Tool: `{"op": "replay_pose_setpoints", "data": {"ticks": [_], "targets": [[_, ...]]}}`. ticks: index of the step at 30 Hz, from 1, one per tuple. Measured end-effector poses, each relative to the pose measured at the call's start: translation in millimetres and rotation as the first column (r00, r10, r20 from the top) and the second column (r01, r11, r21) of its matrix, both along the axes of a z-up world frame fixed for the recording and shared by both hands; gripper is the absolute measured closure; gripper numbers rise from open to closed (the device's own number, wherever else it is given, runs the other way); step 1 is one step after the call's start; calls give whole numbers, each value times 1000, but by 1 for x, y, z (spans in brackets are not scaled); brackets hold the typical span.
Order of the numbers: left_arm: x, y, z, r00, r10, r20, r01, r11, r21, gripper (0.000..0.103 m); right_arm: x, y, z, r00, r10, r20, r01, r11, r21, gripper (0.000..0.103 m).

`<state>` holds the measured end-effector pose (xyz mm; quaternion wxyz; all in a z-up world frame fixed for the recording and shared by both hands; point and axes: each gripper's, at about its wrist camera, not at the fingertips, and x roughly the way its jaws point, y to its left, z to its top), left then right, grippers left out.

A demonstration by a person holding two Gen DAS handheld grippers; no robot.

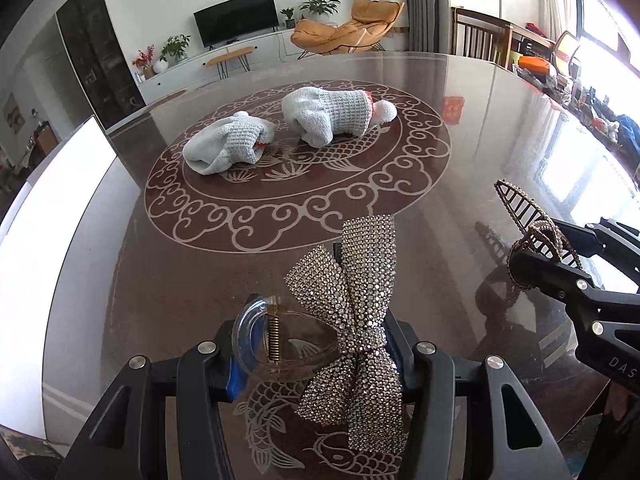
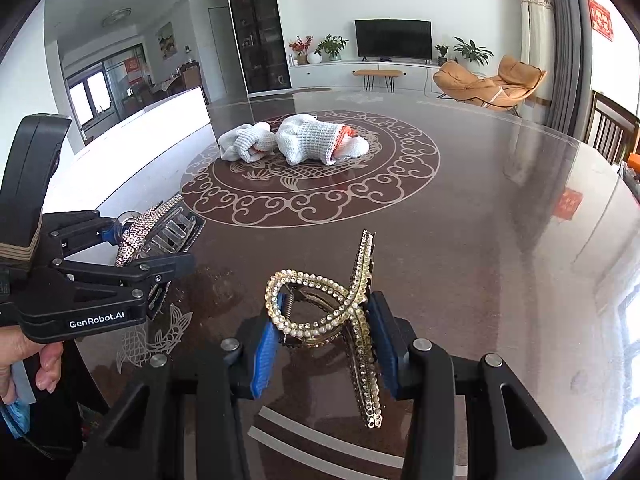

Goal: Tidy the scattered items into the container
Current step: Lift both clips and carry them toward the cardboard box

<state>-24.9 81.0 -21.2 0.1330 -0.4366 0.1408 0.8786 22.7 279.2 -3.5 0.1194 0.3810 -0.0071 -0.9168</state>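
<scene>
Rhinestone-covered bow hair clip with a clear plastic claw and brass spring (image 1: 352, 320) sits clamped between the blue pads of the left gripper (image 1: 316, 356), held just above the near edge of the dark glossy round table (image 1: 480, 140). That gripper's jaws are partly closed and press on the clip from both sides. A person's hand (image 2: 24, 364) grips its handle in the right wrist view. To its right, the right gripper (image 2: 324, 352) is narrowed onto a gold, pearl- and crystal-studded looped hair claw (image 2: 340, 308), its blue pads squeezing the claw's base, also over the table's near edge. Toward the table's middle, on the pale cloud-and-fish medallion, lie two grey knitted gloves with orange cuffs (image 1: 292, 128), bunched up and just beside each other, well apart from both grippers. A white panel (image 1: 60, 220) stands along the table's left edge.
</scene>
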Motion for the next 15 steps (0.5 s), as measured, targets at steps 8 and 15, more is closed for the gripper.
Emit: {"op": "replay_pose_setpoints", "data": {"ticks": [8,15], "targets": [[0,0,-3,1000,4,1,-4,1000,-4,50,0,-3,-3,1000,4,6,-4,1000,14,60],[-1,-4,-3,1000,11,18,-12,999,34,50,2,-4,0,1000,6,-12,-5,1000,25,60]]}}
